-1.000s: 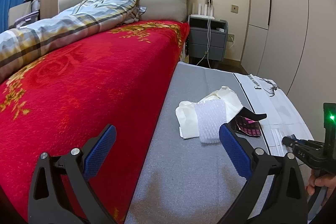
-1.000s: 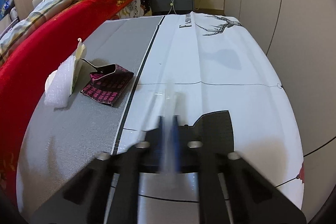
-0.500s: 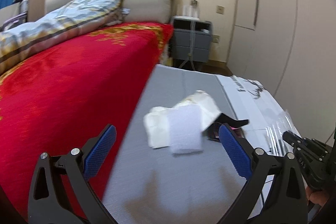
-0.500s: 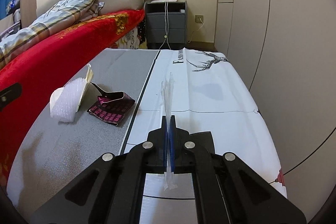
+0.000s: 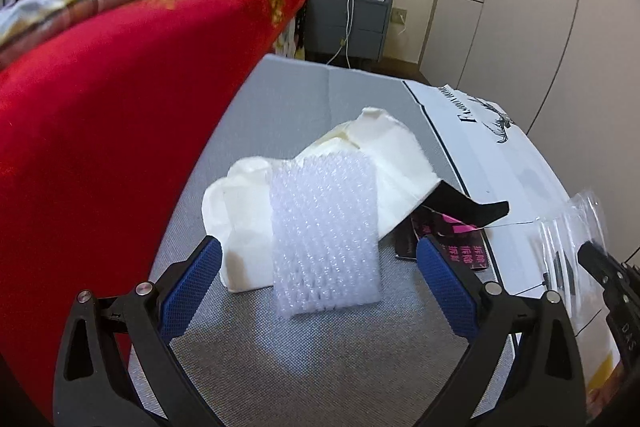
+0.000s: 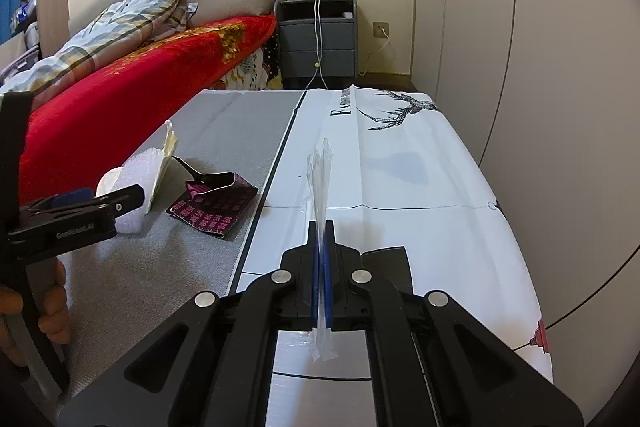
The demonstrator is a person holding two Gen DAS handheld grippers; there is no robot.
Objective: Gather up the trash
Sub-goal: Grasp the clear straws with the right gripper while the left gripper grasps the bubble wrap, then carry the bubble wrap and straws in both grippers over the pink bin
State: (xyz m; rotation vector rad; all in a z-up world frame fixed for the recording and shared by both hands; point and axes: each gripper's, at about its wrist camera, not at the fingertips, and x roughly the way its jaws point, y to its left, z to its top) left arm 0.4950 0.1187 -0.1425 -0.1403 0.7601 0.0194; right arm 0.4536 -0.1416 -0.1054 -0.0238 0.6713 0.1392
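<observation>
Here the bubble wrap (image 5: 324, 235) lies straight ahead of the wide-open left gripper (image 5: 318, 275), centred between its 2 blue pads (image 5: 192, 285).

Its long axis runs away from the gripper, draped over white paper (image 5: 240, 223) on the grey mat (image 5: 304, 359), beside the red bed (image 5: 100, 115). The left hand is nearer; the right gripper (image 6: 320, 287) is clamped on a clear plastic bag (image 6: 320, 183) over the white sheet (image 6: 420, 195).

Grey-white mat (image 5: 304, 355) carries bubble wrap (image 5: 324, 239), white paper (image 5: 396, 163), black-pink wrapper (image 6: 214, 209).
</observation>
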